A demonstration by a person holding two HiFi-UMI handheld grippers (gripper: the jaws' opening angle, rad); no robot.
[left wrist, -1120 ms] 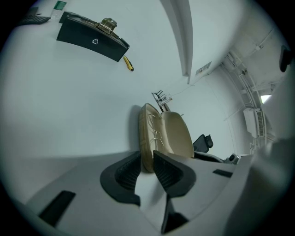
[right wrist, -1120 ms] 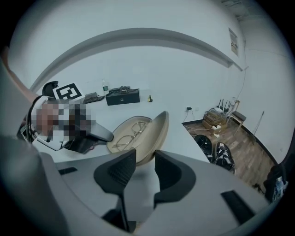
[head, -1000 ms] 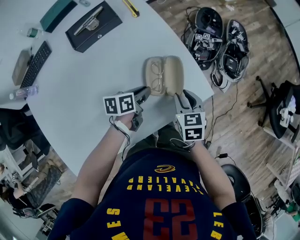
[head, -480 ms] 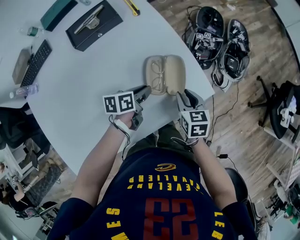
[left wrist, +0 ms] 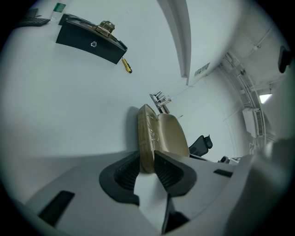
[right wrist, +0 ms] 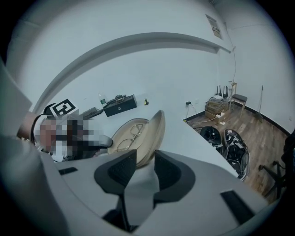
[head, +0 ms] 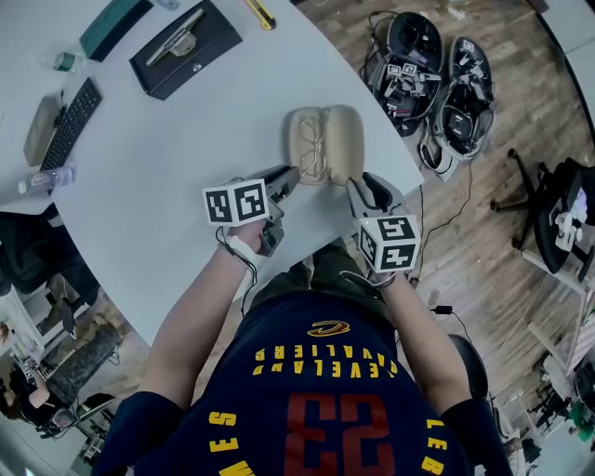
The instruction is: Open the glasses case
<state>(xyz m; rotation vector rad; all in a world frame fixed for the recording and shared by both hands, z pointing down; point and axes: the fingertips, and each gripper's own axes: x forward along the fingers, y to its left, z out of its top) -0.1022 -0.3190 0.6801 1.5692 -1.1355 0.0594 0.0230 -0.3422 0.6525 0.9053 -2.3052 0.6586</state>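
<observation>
The beige glasses case lies open near the white table's front edge, with a pair of wire glasses in its left half. My left gripper is shut on the near end of that base half, whose rim sits between both pads. My right gripper is shut on the near end of the raised lid. In the right gripper view the glasses lie in the tray beside the lid. Both marker cubes hide part of the fingers in the head view.
A black box, a teal case, a keyboard, a bottle and a yellow cutter lie farther back. The table edge curves just right of the case. Gear bags and an office chair stand on the wooden floor.
My right gripper has rolled a little and its marker cube has shifted slightly right. The left gripper has stayed put, and the case is still open.
</observation>
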